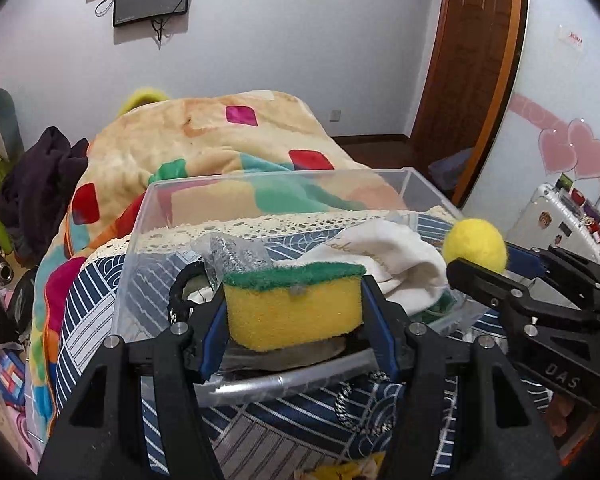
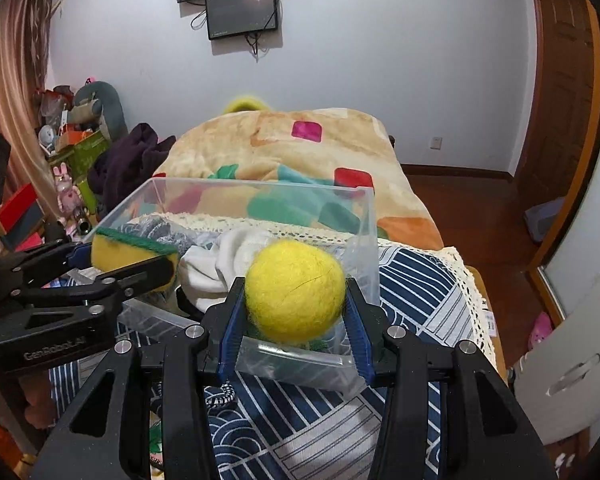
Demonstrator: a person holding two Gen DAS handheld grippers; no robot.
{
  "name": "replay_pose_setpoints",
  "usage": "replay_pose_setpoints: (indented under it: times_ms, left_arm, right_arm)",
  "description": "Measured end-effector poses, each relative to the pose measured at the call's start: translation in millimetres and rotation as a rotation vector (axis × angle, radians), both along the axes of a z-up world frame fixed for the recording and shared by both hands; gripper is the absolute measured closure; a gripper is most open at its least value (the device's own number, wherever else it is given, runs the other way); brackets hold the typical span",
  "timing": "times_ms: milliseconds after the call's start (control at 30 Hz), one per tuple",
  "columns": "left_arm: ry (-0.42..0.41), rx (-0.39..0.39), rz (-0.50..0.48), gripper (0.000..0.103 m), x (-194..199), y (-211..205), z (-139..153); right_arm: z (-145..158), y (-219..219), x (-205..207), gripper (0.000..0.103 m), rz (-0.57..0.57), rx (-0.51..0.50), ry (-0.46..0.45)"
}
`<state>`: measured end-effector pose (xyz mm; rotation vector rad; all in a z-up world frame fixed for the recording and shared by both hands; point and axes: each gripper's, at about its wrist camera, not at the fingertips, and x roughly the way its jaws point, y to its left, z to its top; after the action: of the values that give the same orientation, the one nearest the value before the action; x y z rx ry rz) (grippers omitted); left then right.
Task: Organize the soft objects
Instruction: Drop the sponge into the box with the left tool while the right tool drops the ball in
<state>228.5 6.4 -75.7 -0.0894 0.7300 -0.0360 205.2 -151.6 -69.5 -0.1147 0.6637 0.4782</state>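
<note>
Sponge (image 1: pixel 294 306) sits clamped in your left tool (image 1: pixel 294 312), yellow ball (image 2: pixel 295 290) clamped in your right tool (image 2: pixel 295 300), both over the clear bin (image 2: pixel 260 192).

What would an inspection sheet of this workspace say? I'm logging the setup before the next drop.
Surface: blue patterned cloth, lace edged.
Job's things: sponge, yellow ball, white cloth in clear bin.
Clutter: dark clothes, colourful blanket.
Grippers: left gripper shut on sponge; right gripper shut on yellow ball, both near the bin's front.
Cables: dangling under wall screens.
Surroundings: wooden door, suitcase.
</note>
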Motion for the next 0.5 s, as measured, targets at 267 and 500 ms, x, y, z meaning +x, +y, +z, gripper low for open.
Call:
replay_pose_setpoints:
  times_ms: [267, 500]
  left_arm:
    - [0.017, -0.001, 0.014, 0.037, 2.0, 4.8, -3.9]
    - [0.002, -0.003, -0.001, 0.033, -11.4, 4.4, 3.1]
  right_arm:
    - [-3.1, 3.6, 3.9, 0.059, 0.005, 0.000, 0.035]
    - [3.8, 4.4, -5.9, 0.045, 0.029, -0.018, -0.001]
